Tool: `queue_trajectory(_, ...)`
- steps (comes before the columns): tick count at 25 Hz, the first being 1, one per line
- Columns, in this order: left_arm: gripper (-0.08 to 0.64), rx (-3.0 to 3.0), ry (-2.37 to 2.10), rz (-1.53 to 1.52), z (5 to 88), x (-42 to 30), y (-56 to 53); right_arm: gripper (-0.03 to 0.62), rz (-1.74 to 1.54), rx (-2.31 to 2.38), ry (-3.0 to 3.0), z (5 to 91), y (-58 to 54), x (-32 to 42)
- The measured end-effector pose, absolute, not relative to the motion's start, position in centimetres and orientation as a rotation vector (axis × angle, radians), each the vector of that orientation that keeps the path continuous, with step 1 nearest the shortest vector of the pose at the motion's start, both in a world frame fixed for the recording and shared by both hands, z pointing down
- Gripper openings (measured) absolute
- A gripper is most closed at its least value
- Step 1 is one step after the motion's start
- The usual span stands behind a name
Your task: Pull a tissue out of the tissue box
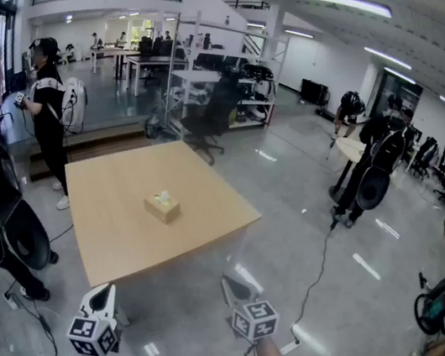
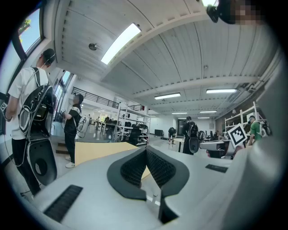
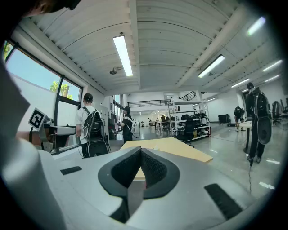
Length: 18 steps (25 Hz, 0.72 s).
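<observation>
Right gripper [image 1: 230, 281] well short of tissue box [image 1: 163, 207]

Head camera overlooks the table [image 1: 121, 233]; both gripper cameras face it.

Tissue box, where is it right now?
In the head view, left of centre, the tissue box sits near the middle of the wooden table, a tissue poking up.

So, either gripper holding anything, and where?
Nothing held. Left gripper and right gripper both have jaws together, empty; the tissue box sits apart on the table.
</observation>
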<state>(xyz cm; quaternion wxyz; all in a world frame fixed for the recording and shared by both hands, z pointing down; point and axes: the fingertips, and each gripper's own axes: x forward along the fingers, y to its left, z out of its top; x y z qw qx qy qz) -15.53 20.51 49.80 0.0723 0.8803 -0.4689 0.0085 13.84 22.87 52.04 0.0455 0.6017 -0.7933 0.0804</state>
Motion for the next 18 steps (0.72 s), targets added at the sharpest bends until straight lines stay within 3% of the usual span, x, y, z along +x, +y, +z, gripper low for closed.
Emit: queue_trajectory(18, 0.006, 2.639, -1.413, 0.028, 50.8, -13.0, 20.0, 0.011, 0.305, 1.825, -2.528, 52.7, 23.0, 15.5)
